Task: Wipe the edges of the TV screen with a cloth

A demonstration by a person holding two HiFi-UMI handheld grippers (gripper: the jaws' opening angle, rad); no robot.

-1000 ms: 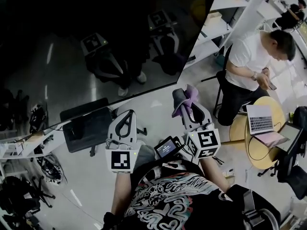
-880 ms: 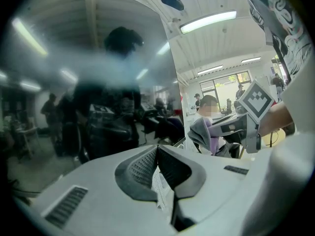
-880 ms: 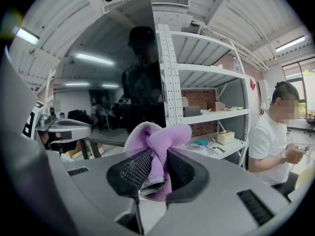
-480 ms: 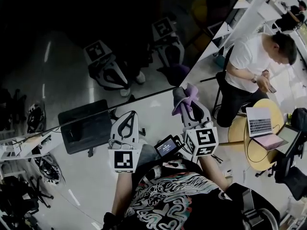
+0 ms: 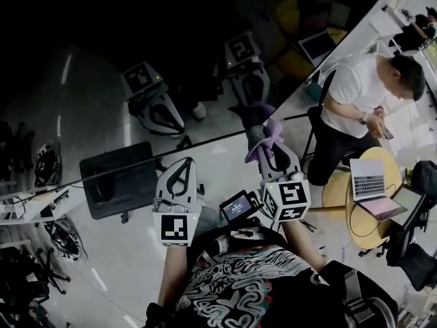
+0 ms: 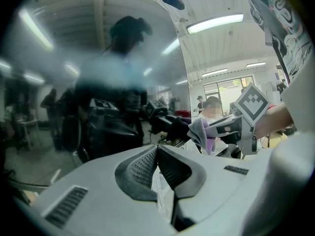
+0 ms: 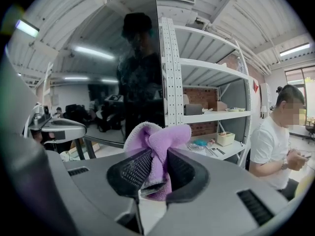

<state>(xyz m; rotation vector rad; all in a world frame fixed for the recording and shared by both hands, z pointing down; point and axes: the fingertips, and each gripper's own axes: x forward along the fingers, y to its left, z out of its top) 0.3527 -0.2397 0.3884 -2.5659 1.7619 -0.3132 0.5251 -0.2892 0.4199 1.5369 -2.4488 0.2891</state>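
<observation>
We hold the purple cloth (image 5: 272, 132) pinched in the right gripper (image 5: 265, 141), at the centre of the head view, just beside the lower corner of the dark TV screen (image 5: 102, 60). Our left gripper (image 5: 180, 178), lower left of it, has its jaws pressed together on nothing.

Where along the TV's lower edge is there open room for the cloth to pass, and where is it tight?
Open: the pale floor strip under the TV screen's lower edge, between the left gripper and the purple cloth clamped in the right gripper. Tight: right of the cloth, where the seated person and shelving close in.
</observation>
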